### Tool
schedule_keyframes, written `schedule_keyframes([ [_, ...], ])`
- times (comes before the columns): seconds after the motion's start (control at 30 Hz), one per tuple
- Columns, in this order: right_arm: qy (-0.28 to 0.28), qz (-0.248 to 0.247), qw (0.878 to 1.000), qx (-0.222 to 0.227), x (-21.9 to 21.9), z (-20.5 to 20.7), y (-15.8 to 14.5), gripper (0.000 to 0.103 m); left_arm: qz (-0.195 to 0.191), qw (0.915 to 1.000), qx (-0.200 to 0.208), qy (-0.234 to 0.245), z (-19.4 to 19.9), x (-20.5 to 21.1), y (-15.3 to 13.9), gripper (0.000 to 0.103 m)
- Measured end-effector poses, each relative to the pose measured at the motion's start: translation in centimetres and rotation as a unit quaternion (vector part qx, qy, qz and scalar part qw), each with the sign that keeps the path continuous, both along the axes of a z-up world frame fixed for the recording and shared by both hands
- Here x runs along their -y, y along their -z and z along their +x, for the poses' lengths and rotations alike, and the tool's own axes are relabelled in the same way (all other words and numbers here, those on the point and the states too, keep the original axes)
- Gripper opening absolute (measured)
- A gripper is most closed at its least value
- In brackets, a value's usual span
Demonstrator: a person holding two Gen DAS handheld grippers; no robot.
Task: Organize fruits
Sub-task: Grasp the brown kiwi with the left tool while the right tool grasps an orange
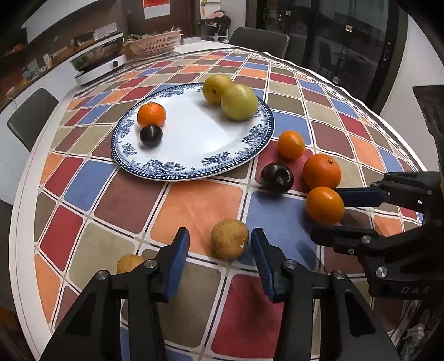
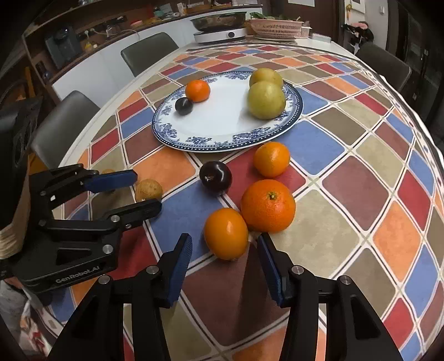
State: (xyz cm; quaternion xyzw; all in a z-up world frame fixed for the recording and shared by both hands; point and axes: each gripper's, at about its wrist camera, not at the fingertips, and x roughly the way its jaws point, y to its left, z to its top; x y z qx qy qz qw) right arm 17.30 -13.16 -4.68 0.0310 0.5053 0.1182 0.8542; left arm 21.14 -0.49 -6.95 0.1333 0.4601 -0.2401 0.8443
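Observation:
A blue-and-white plate (image 1: 155, 169) (image 2: 194, 144) holds a mandarin (image 1: 151, 114), a dark plum (image 1: 150, 135) and two yellow-green pears (image 1: 239, 102). On the cloth lie three oranges (image 1: 322, 171) (image 2: 267, 205), a second plum (image 1: 277, 177) (image 2: 215, 177) and two brown fruits (image 1: 229, 242). My left gripper (image 1: 220, 241) (image 2: 147, 191) is open around one brown fruit (image 2: 148, 190), not touching. My right gripper (image 2: 224, 245) (image 1: 324, 212) is open around a small orange (image 2: 226, 233) (image 1: 324, 205).
The round table has a checkered cloth (image 1: 194, 202). At the far side stand an induction cooker with a pan (image 1: 97, 64) (image 2: 220, 26) and a pink basket (image 1: 155, 44). Chairs (image 1: 30, 116) (image 2: 61, 122) ring the table.

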Motion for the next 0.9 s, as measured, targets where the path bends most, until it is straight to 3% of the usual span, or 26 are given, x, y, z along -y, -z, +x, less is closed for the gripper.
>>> schedule_keyframes([
  [0.13,0.0,0.003,1.0,0.004,-0.1,0.2,0.1,0.05,-0.001,0.9999,-0.013,-0.004,0.3,0.2,0.2,0.037],
  [0.23,0.002,0.007,1.0,0.006,0.1,0.4,0.2,0.044,-0.004,0.9998,-0.019,-0.005,0.2,0.4,0.2,0.028],
  [0.37,0.0,0.01,1.0,0.008,0.3,0.5,0.3,0.033,-0.007,0.9996,-0.025,-0.012,0.0,0.4,0.1,0.028],
  [0.9,-0.039,0.032,0.997,0.065,0.6,-1.0,-3.4,0.033,-0.034,0.9984,-0.004,-0.045,-2.5,0.6,-4.3,0.028],
])
